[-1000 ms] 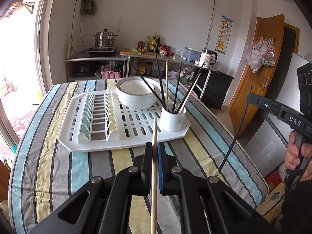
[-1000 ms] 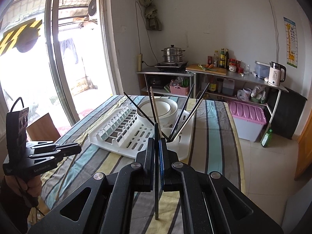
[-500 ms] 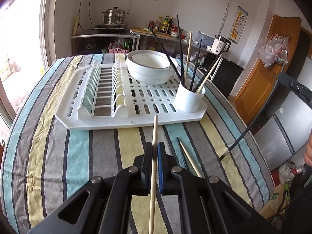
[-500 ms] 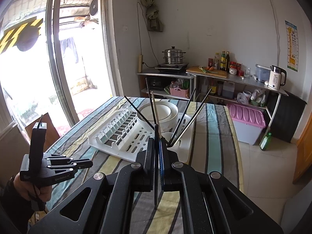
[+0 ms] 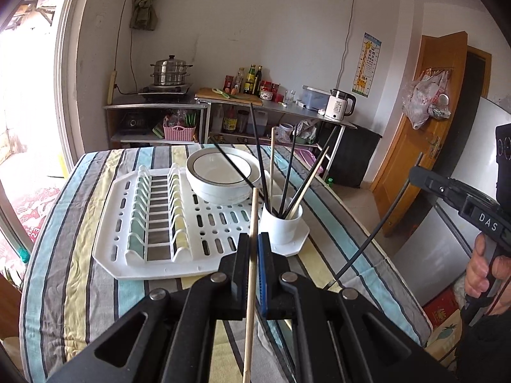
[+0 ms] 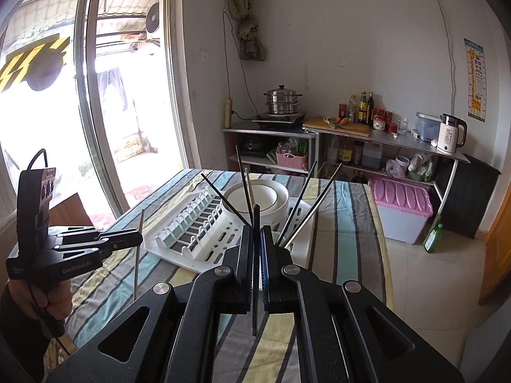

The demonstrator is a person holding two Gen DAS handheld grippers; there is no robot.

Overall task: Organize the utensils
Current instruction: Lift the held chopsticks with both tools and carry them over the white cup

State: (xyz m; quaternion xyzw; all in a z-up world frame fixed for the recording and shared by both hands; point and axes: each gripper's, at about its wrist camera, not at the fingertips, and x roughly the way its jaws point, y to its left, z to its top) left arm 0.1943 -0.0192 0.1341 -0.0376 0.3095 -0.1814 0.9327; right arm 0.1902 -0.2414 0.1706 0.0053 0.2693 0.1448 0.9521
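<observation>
My left gripper (image 5: 254,242) is shut on a wooden chopstick (image 5: 252,239) that stands upright, just in front of the drying rack. The gripper also shows in the right wrist view (image 6: 139,239) with the wooden chopstick (image 6: 138,255). My right gripper (image 6: 256,234) is shut on a black chopstick (image 6: 255,274); in the left wrist view the right gripper (image 5: 413,172) holds the black chopstick (image 5: 373,233) slanting down over the table's right side. A white cup (image 5: 281,226) on the white rack (image 5: 127,268) holds several black and wooden chopsticks.
A white bowl (image 5: 220,175) sits on the rack behind the cup. The striped tablecloth (image 5: 64,239) covers the table. Kitchen shelves with a steamer pot (image 5: 169,73) and a kettle (image 5: 340,105) stand at the far wall. A pink-lidded bin (image 6: 402,210) stands on the floor.
My left gripper has risen and tilted back up, so the rack and cup sit lower and farther. The right gripper has come nearer the cup, still holding the black chopstick.
</observation>
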